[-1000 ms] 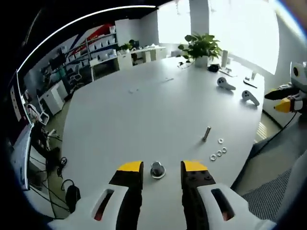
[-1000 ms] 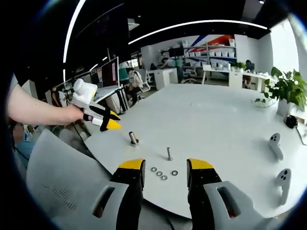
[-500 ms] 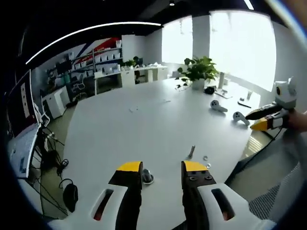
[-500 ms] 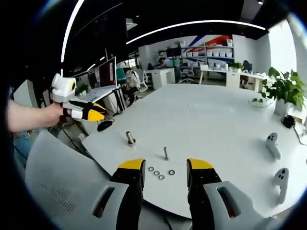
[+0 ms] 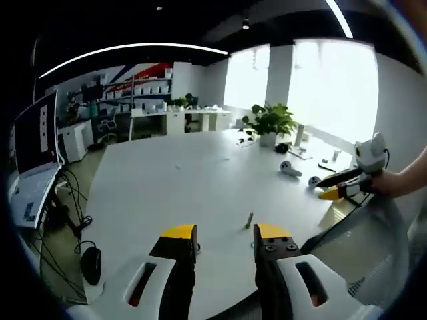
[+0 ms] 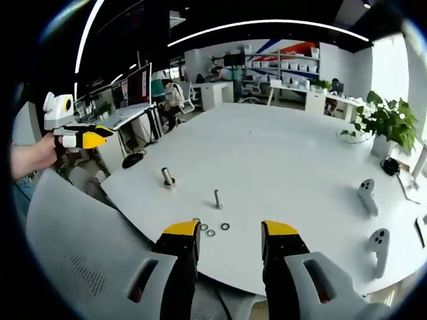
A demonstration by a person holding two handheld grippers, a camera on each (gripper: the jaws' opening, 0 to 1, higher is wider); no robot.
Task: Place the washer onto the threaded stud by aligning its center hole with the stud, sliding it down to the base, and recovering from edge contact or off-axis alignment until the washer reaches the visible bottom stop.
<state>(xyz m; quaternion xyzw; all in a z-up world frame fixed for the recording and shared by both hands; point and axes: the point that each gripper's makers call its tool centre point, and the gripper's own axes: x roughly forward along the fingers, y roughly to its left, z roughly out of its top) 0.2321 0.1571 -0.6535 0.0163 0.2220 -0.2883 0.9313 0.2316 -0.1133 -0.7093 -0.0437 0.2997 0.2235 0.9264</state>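
- The row of small flat silver washers [image 6: 212,231] lies partly behind the right gripper's yellow-tipped black left finger [image 6: 181,235] in the right gripper view; how many there are cannot be told.
- In the left gripper view, the thin grey threaded stud [image 5: 248,221] is too small to show its thread or base.
- The short metal post on a round base [image 6: 167,177] is too small for detail.
- The distant left gripper [image 6: 81,138] is too small to judge its jaw gap; likewise the right gripper [image 5: 339,187] in the left gripper view.

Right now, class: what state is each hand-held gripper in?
Left hand-held gripper: open, holding nothing.
Right hand-held gripper: open, holding nothing.
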